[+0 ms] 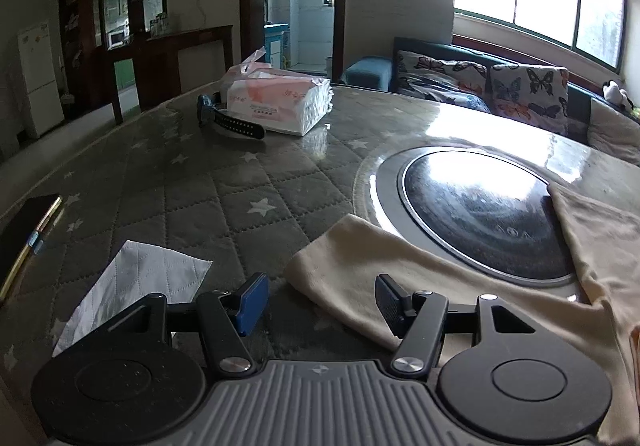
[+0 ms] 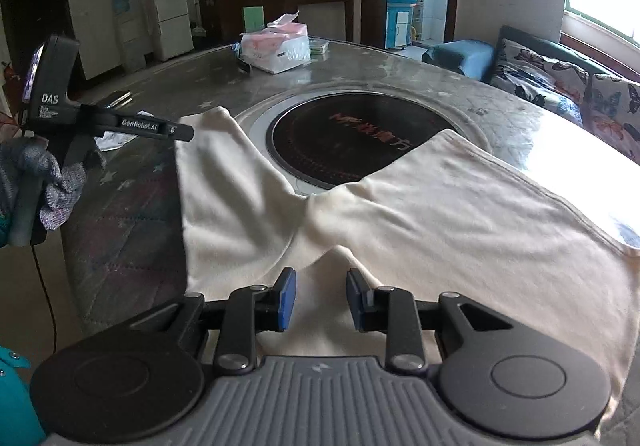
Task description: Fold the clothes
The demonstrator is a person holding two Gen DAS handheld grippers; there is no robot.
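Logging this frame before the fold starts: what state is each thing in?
cream garment: spread flat, unfolded, partly over the cooktop
left tool: open, holding nothing
right tool: open, above the garment
tissue pack: opened, tissue sticking out
cooktop: partly covered

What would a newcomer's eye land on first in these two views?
The cream garment, spread over the near table edge with two parts reaching onto the round black cooktop set in the table's middle. Next, the open right gripper low over the cloth, and the open left gripper at the garment's left end, beside a white tissue.
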